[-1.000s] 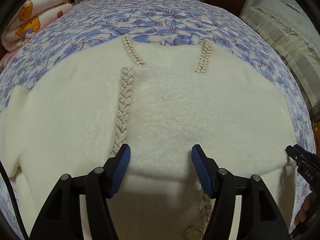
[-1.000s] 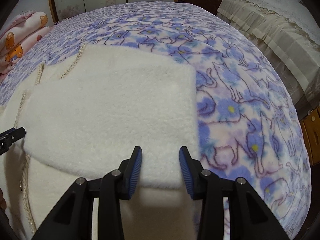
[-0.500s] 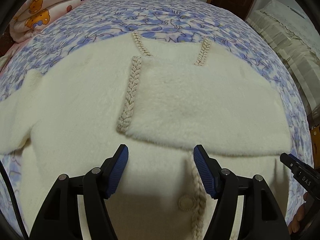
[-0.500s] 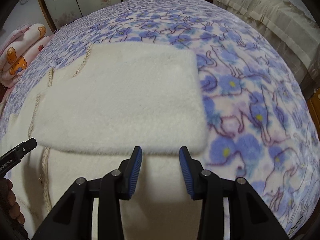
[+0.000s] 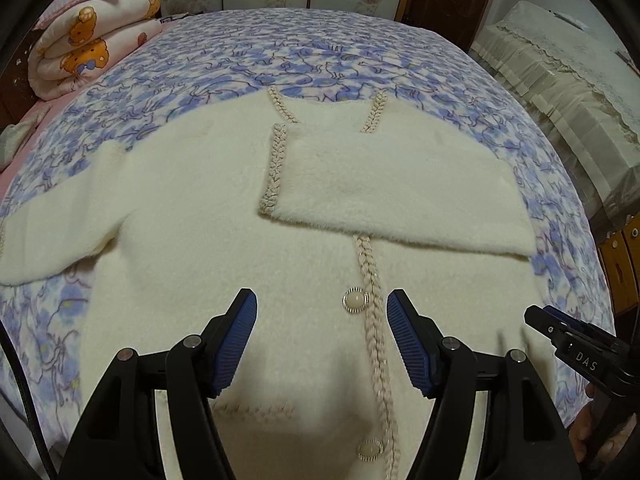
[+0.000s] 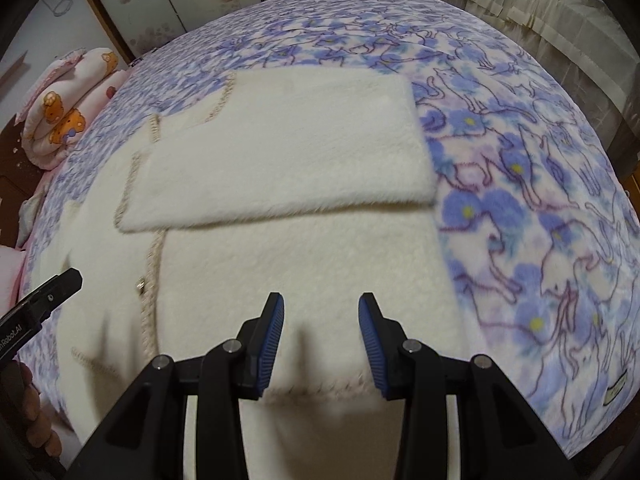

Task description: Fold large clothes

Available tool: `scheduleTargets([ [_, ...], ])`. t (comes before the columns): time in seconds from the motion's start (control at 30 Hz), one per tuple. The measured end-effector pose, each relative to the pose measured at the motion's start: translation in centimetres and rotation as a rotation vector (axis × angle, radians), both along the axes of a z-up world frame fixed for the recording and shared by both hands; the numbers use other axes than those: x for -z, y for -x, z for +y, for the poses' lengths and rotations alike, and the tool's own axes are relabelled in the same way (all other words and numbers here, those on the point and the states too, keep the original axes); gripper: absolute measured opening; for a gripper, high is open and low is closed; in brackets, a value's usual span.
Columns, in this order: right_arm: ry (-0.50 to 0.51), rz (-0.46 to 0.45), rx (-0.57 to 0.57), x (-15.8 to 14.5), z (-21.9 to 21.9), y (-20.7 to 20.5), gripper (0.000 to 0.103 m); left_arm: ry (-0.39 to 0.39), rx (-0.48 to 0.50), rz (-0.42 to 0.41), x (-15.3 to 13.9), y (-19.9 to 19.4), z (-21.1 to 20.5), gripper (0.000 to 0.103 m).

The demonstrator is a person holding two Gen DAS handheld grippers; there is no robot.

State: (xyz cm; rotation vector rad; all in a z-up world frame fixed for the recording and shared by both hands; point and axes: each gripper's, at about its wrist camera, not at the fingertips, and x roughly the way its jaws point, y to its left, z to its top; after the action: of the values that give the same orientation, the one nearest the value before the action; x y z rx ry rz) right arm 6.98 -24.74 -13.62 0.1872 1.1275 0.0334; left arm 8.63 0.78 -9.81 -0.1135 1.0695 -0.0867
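Observation:
A cream fluffy cardigan (image 5: 192, 216) (image 6: 304, 280) with braided trim and round buttons (image 5: 355, 300) lies flat on the bed. Its right sleeve (image 5: 400, 188) (image 6: 280, 152) is folded across the chest. The left sleeve (image 5: 60, 224) still stretches out to the left. My left gripper (image 5: 322, 332) hovers open above the lower front, near the button placket, with nothing between its blue pads. My right gripper (image 6: 321, 334) hangs open over the cardigan's lower right part, holding nothing. Each gripper's tip shows at the edge of the other's view.
The bed carries a blue and pink cat-print blanket (image 5: 320, 60) (image 6: 540, 220). A rolled quilt with bear prints (image 5: 88, 48) sits at the far left corner. A cloth-covered piece of furniture (image 5: 560, 80) stands right of the bed, wooden drawers (image 5: 620, 264) below it.
Both grippers have pulled back and up from the folded sleeve's edge toward the hem. More of the cardigan's lower front and buttons is in view. The sleeve stays folded.

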Motion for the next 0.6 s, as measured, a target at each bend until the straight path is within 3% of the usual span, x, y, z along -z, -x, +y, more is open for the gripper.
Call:
scheduleTargets([
  [0.27,-0.021,-0.055,-0.073,-3.1,3.4,3.9,0.039,-0.005,-0.019,-0.038,-3.0,5.3,2.8,0.066],
  [0.6,-0.010,-0.124,-0.180,-6.5,9.0,7.0,0.039,0.009,-0.083,-0.059,-4.5,9.9,8.4,0.066],
])
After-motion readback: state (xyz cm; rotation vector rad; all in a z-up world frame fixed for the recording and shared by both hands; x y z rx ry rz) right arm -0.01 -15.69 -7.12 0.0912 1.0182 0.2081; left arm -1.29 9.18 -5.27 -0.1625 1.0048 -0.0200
